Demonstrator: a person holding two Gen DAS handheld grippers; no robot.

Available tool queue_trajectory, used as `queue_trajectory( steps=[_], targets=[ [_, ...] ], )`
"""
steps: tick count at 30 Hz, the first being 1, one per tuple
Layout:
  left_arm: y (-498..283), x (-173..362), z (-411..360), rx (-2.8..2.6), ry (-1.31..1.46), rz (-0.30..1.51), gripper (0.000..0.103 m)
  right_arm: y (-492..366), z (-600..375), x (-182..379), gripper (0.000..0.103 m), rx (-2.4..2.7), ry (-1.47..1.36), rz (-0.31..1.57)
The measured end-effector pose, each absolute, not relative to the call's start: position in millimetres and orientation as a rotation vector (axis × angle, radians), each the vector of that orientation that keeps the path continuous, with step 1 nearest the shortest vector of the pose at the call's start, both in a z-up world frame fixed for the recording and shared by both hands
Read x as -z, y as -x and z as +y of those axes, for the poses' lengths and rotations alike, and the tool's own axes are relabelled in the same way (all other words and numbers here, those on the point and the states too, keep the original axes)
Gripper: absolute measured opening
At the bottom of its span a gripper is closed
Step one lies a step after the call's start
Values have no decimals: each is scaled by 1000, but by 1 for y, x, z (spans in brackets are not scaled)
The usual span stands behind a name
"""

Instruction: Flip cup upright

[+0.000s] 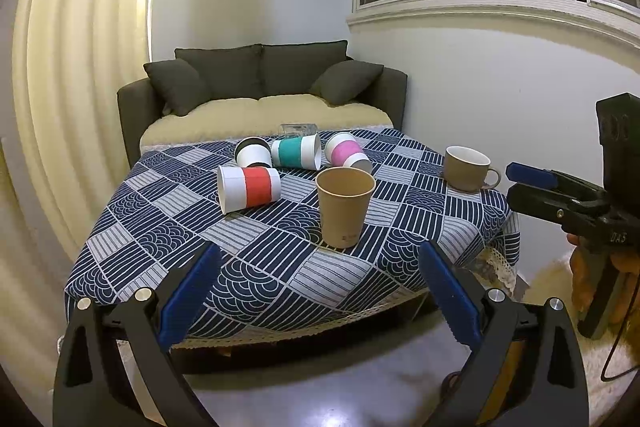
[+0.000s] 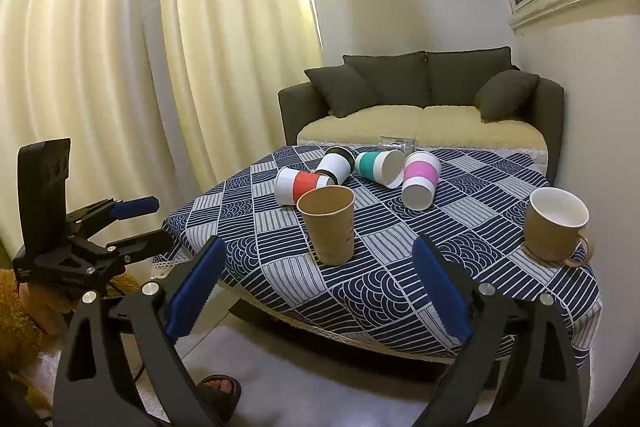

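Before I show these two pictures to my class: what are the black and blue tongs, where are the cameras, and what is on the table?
They are hand-held grippers, one per hand, each carrying a camera looking along its jaws. The left gripper and right gripper both hang open and hold nothing. On the patterned tablecloth a brown paper cup and a mug stand upright. Four banded cups lie on their sides: red, black, teal, pink.

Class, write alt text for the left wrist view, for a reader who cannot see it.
Four banded cups, red, black, teal and pink, lie on their sides on a blue patterned tablecloth, behind an upright brown paper cup and a mug. The left hand-held gripper hangs open in front of the table.
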State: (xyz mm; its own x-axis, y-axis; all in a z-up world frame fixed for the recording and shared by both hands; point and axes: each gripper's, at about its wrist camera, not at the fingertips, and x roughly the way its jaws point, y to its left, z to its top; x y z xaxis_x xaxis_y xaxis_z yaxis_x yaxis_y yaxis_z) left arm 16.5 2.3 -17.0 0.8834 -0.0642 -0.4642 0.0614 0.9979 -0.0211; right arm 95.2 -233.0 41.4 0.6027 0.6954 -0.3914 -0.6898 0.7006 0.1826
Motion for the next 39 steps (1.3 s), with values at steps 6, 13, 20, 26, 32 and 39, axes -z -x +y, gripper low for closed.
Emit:
queue_trajectory(
  steps=[6,13,20,26,32,39],
  targets=[
    [-17,18,3,56,10,481,96,-96,-234,-41,96,-800,-12,462],
    [-16,18,0,57,-3,480,96,-96,-233,-40,96,-800,-11,464],
    [-15,17,0,58,-1,479,96,-96,-233,-40,97,-801,-9,466],
    [-14,16,0,59,0,474,96,-96,-232,-39,97,-800,-8,468],
    [-14,16,-1,59,1,473,96,-96,-231,-38,97,-800,-7,466],
    [-13,15,0,60,4,467,96,-95,-231,-38,97,-802,-2,464]
  ],
)
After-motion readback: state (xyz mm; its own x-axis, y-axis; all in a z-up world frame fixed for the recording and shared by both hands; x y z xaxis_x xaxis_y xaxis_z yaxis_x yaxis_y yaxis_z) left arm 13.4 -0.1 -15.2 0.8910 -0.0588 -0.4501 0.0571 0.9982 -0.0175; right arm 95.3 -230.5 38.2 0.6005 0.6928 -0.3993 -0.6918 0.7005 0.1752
